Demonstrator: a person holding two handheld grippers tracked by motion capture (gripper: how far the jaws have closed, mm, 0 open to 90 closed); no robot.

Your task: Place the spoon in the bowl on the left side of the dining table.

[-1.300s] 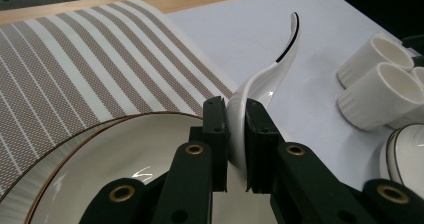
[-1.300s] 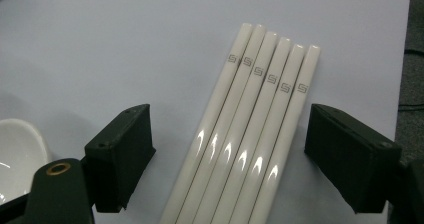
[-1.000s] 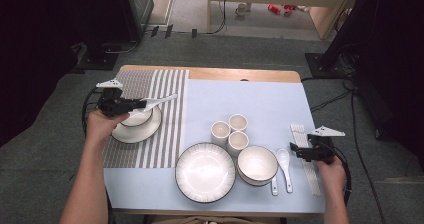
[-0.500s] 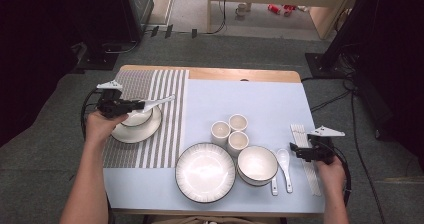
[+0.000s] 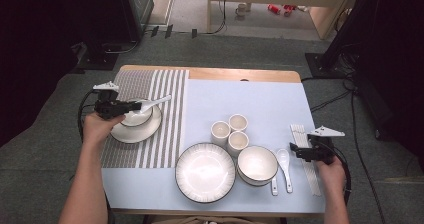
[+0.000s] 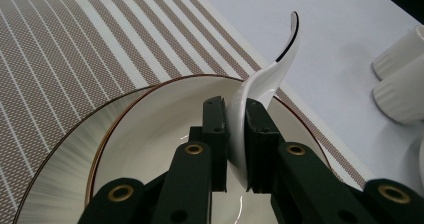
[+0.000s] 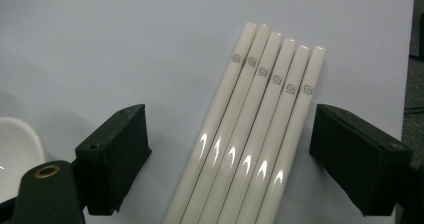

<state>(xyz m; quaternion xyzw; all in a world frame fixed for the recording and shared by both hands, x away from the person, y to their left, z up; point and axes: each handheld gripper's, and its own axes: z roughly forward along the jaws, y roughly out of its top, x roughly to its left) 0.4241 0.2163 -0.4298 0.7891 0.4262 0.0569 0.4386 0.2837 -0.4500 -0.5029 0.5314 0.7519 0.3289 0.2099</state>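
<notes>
My left gripper is shut on the handle of a white ceramic spoon, which it holds on edge over a small white bowl. That bowl stands on a ribbed plate at the table's left. In the left gripper view the black pads clamp the spoon above the bowl. My right gripper is open near the table's right edge. Its jaws straddle several white chopsticks lying side by side, with a gap on both sides.
A brown striped placemat lies under the plate, next to a pale blue mat. Three white cups, a large rimmed plate, a bowl and two spoons sit near the front.
</notes>
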